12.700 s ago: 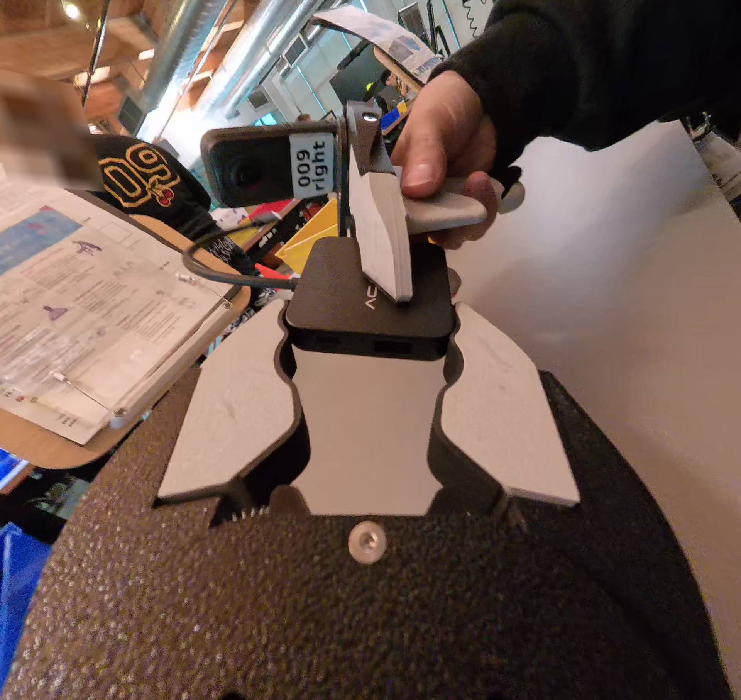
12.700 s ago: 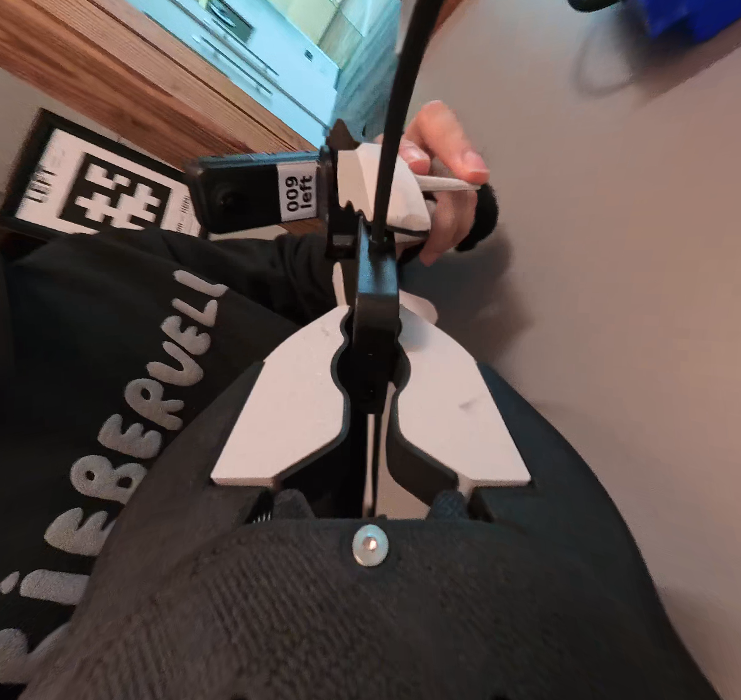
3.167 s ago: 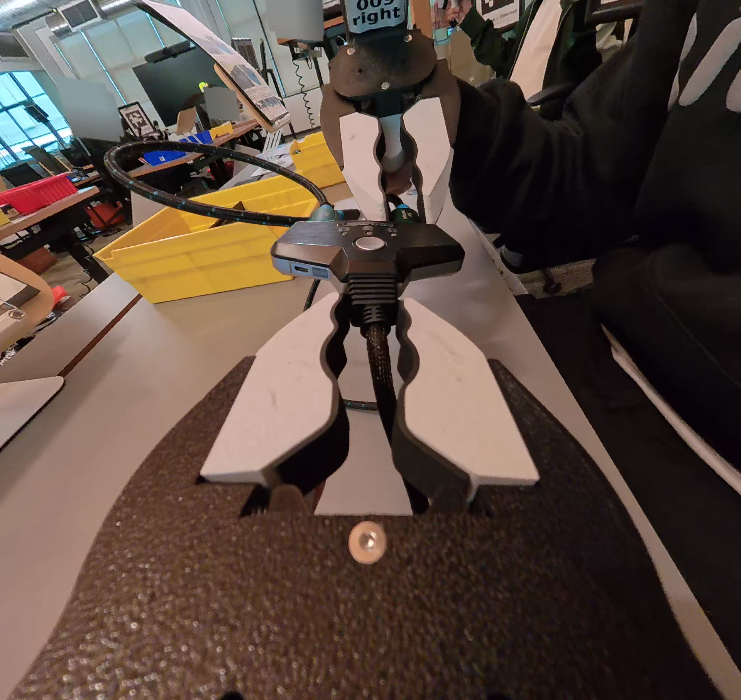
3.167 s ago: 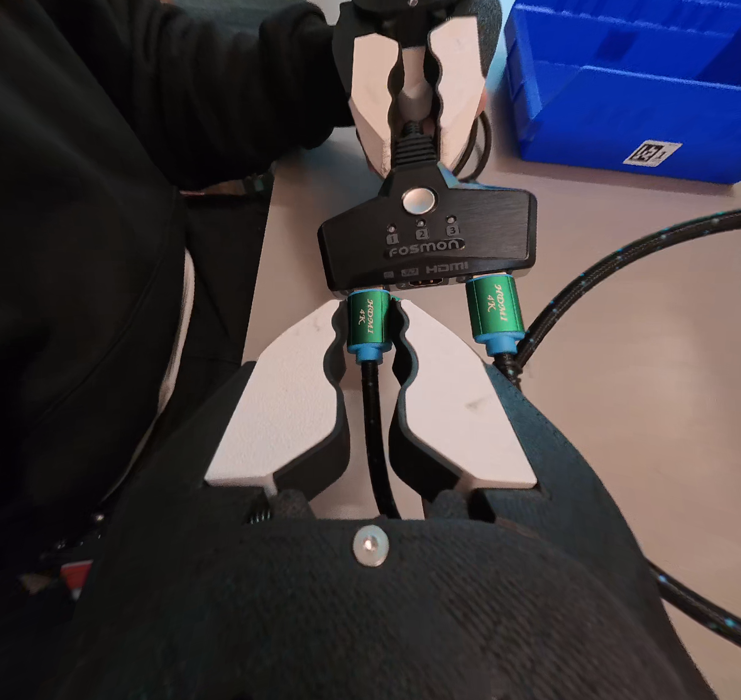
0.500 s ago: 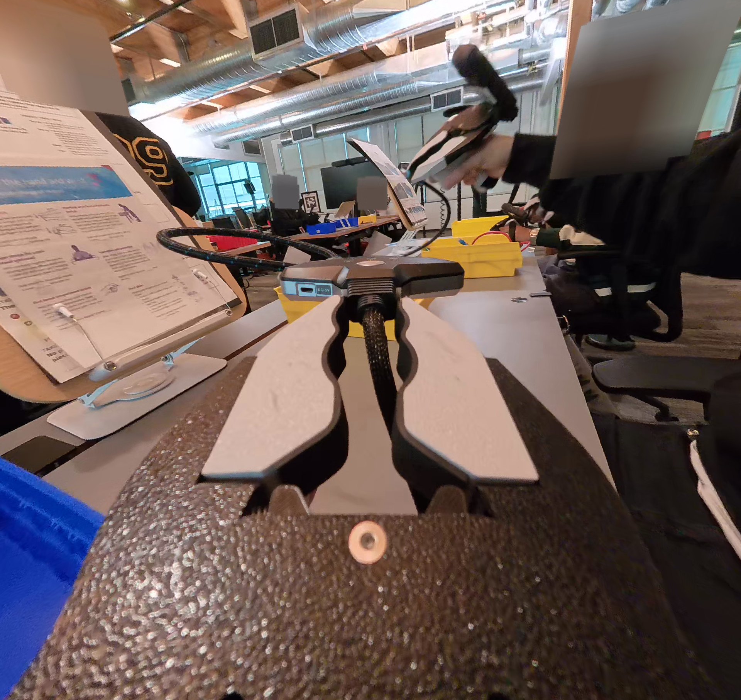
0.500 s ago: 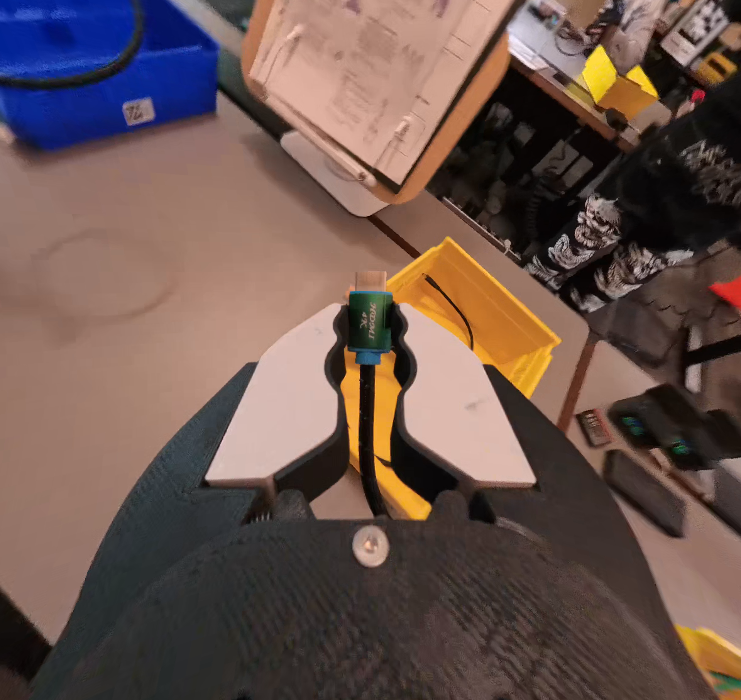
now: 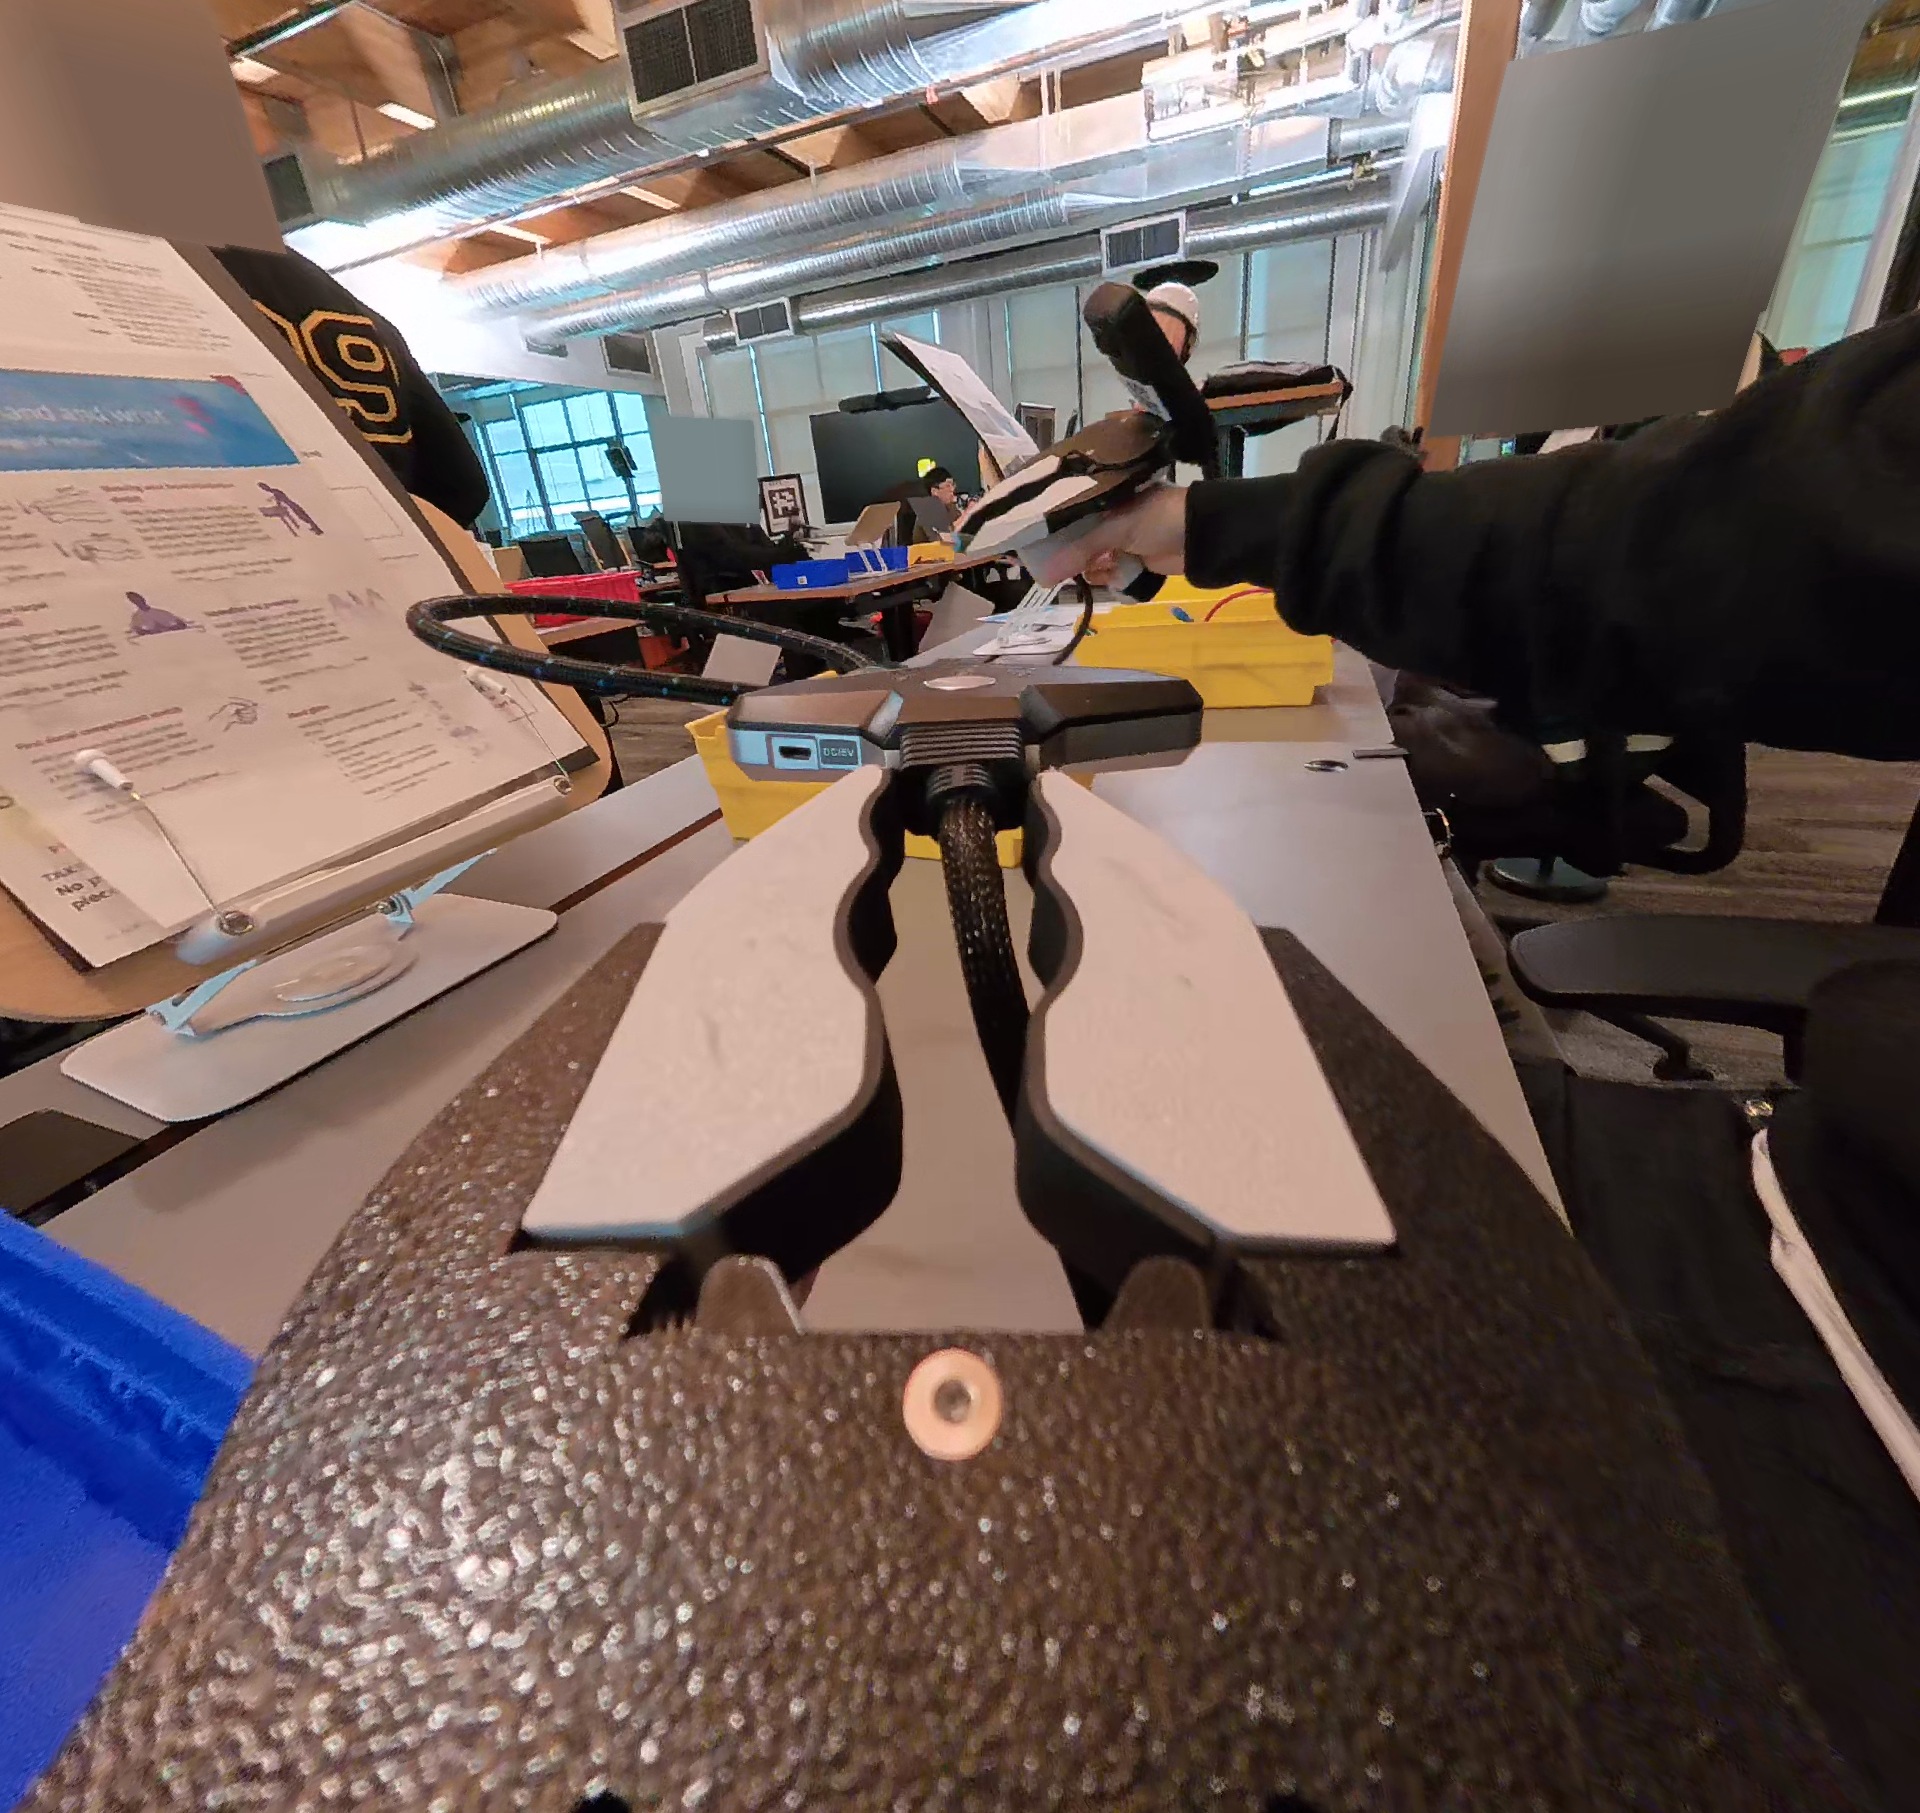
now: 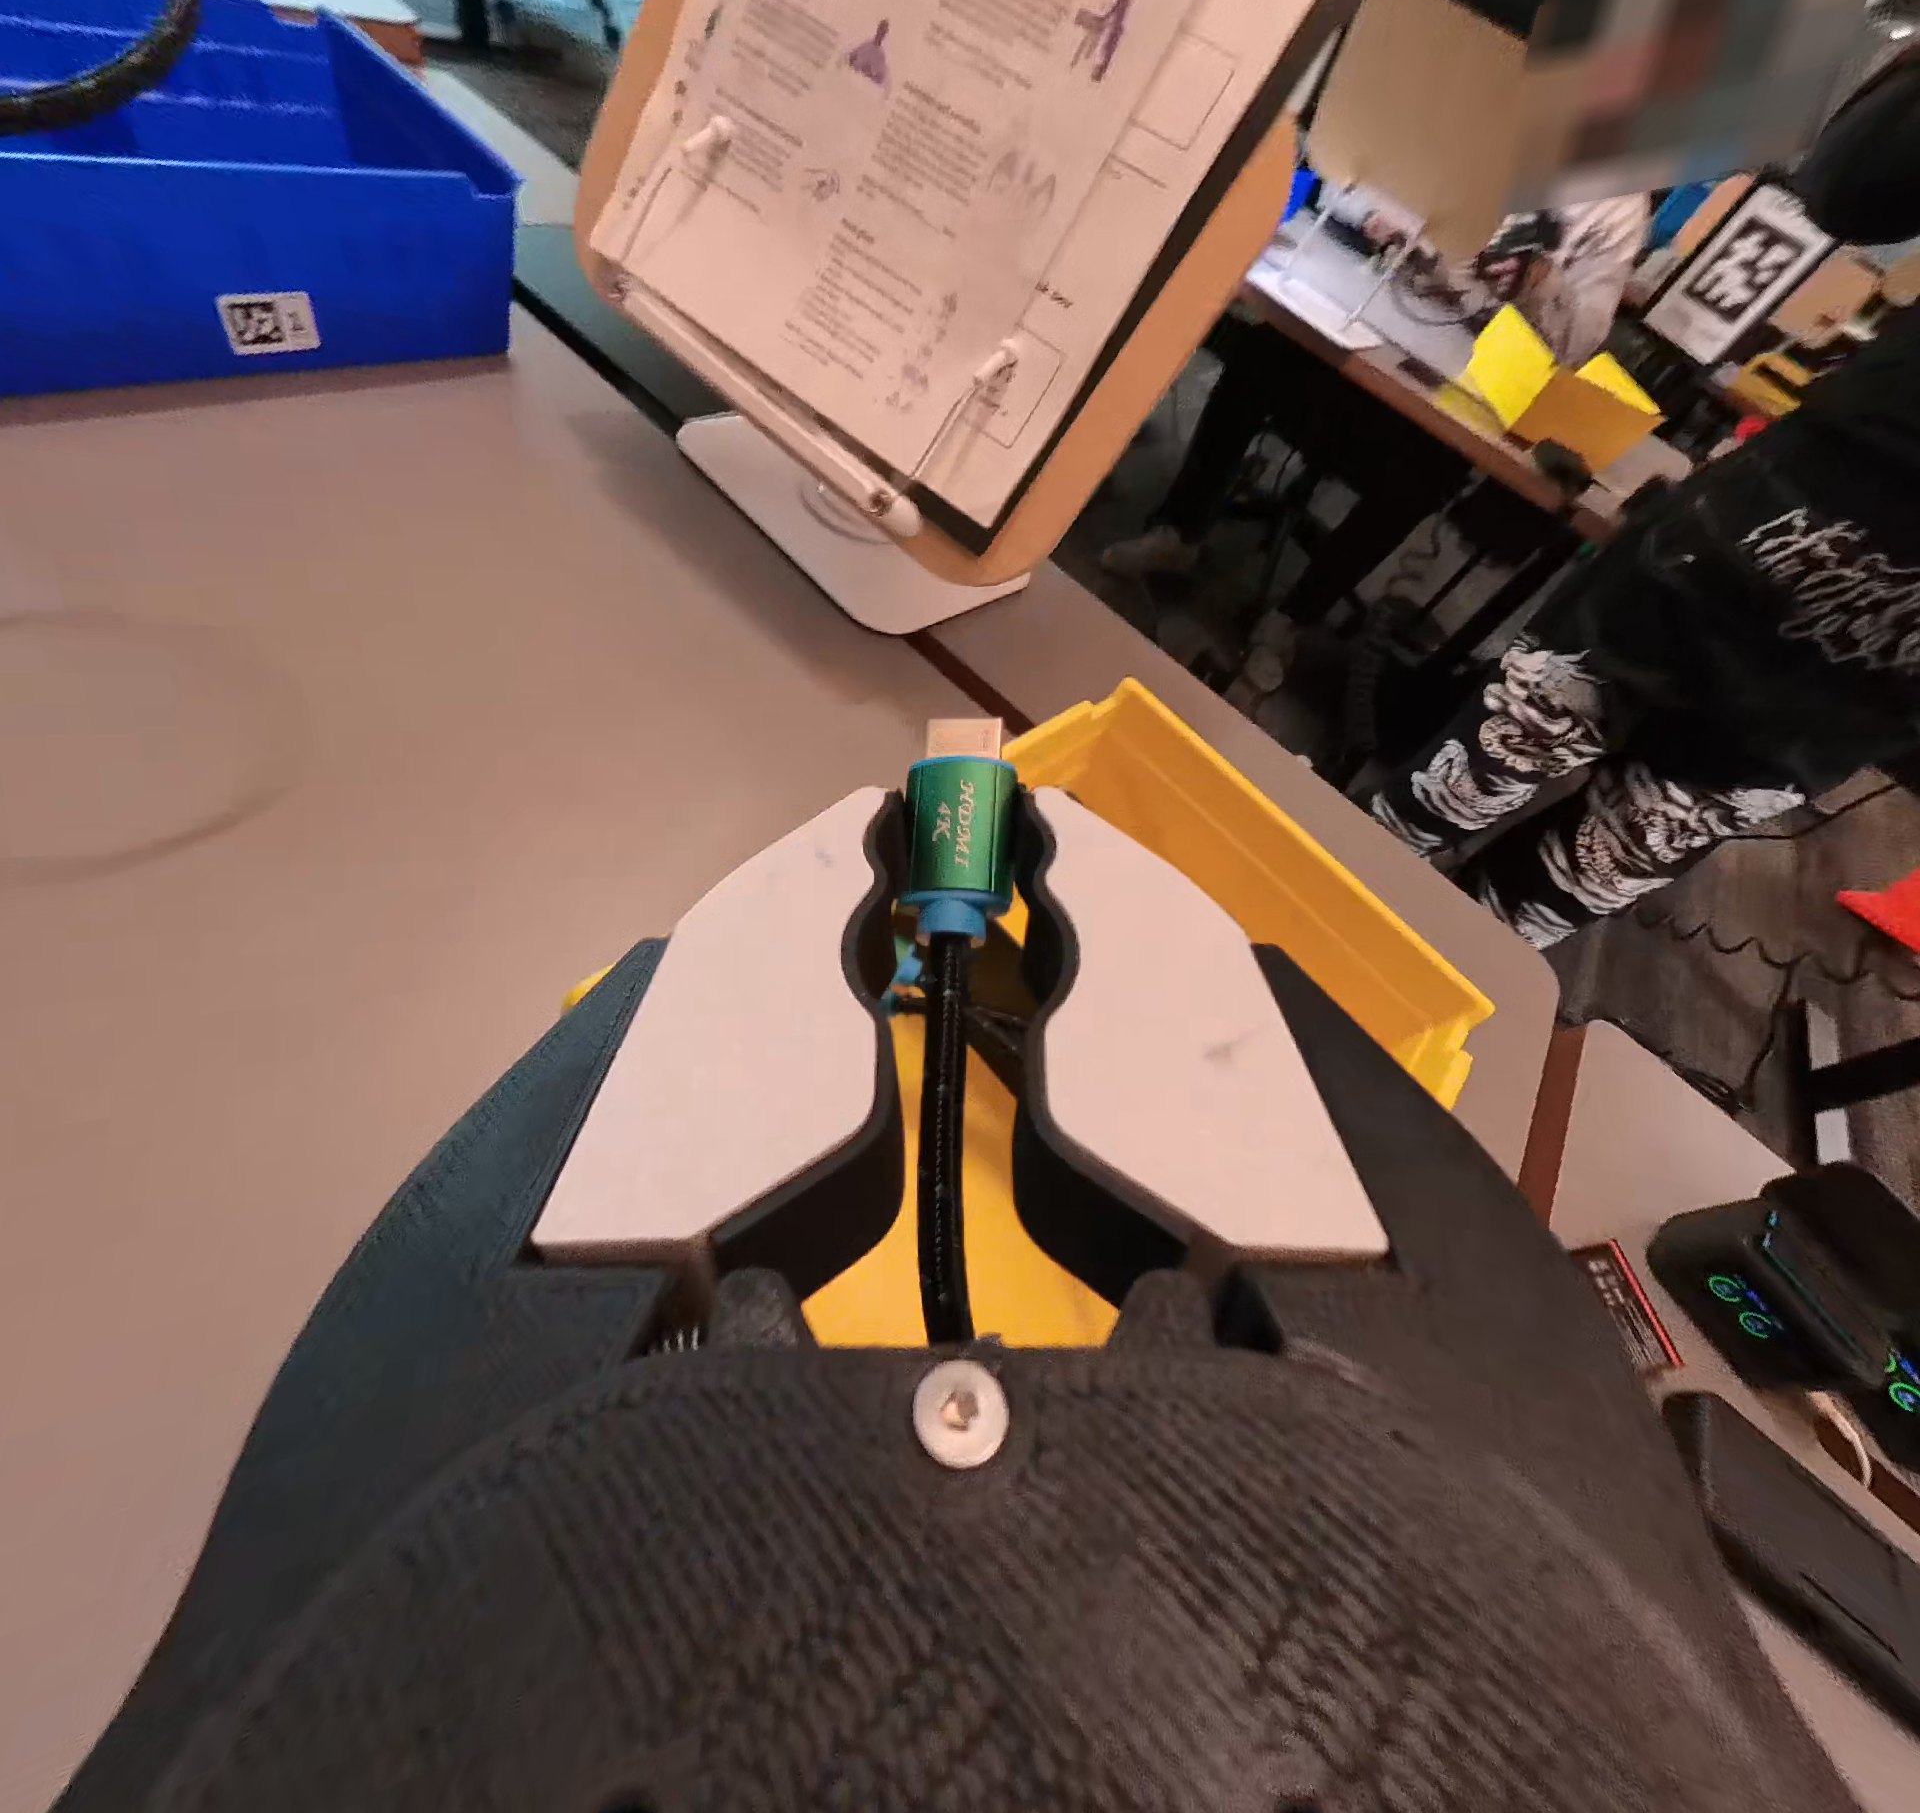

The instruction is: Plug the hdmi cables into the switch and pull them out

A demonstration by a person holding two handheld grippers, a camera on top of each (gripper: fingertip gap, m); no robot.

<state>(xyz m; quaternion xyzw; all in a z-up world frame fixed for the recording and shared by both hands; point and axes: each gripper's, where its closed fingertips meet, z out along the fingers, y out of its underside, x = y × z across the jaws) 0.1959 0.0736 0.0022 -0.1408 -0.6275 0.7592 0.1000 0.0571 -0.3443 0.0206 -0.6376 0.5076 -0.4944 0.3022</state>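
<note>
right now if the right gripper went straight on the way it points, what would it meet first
Probably the yellow bin: the right gripper, shut on the green plug, aims over its near corner and slightly down. Depth is unclear, so it may pass over onto the table.

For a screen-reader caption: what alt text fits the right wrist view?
The right hand-held gripper is shut on a green HDMI plug, its metal tip bare, above a yellow bin on a grey table.

Both claw-mounted cameras face forward, sharing the document stand [image 7: 260, 641].
</note>
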